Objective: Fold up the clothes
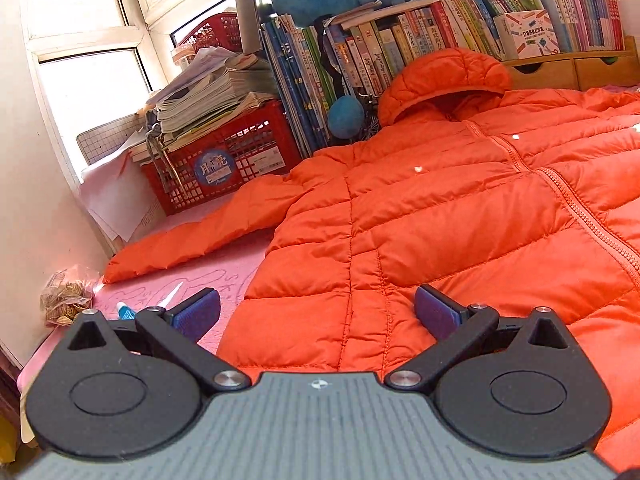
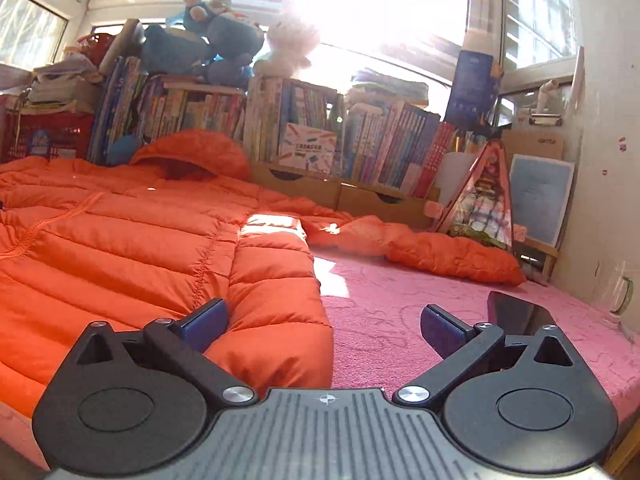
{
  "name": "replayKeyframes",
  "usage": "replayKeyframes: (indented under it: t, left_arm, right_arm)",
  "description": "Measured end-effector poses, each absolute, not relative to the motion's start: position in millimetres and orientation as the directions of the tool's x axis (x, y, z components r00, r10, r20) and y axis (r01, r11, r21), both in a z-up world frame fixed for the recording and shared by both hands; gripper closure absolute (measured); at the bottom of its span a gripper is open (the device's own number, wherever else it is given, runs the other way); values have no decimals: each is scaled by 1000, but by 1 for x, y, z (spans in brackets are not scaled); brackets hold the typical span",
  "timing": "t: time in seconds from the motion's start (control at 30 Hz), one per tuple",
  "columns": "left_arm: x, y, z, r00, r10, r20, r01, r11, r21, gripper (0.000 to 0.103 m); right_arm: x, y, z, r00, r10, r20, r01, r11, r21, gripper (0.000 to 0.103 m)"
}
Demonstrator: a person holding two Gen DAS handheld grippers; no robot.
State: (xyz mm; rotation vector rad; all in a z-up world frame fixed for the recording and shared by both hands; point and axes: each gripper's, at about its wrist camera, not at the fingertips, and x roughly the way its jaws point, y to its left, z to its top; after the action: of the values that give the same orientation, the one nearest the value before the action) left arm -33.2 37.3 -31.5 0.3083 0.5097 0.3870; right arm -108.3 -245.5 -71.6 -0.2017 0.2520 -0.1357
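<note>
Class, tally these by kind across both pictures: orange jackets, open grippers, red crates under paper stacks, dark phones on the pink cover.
orange jacket: 1
open grippers: 2, left gripper, right gripper
red crate: 1
dark phone: 1
Total: 5

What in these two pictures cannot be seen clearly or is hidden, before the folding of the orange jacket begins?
- Orange jacket: in the left wrist view its hem is hidden behind the open left gripper, and its right side is cut off by the picture edge.
- Window: in the right wrist view sun glare washes it out.
- Books: titles are too small and hazy there.
- Dark flat object: partly behind the open right gripper; unidentifiable.
</note>
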Motion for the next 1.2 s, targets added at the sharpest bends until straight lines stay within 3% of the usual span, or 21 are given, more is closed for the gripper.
replayKeyframes:
  t: [0.3,0.53,0.7,0.9,1.0,1.2]
  left_arm:
    - [-50,41,-26,769,539,-343,-328,794,511,0]
    - [-61,42,-2,772,329,-544,-200,938,283,0]
    - [-58,28,-3,752,242,-614,-144,968,204,0]
    - [-56,25,-6,739,213,-639,-142,977,162,0]
    - [-50,28,3,747,185,-639,-123,982,141,0]
    - [3,45,56,859,103,-502,-68,994,88,0]
  right_arm:
    - [-113,-254,-61,949,-215,-231,162,960,-228,2]
    - [-121,-246,-35,977,-71,-203,60,996,-60,3]
    - [-122,-219,-25,983,42,-179,-51,998,-47,3]
    - [-122,-187,-22,973,148,-179,-162,985,-66,2]
    - [-122,-173,-19,965,191,-178,-208,975,-80,1]
    - [-76,-162,33,946,286,-153,-305,945,-118,0]
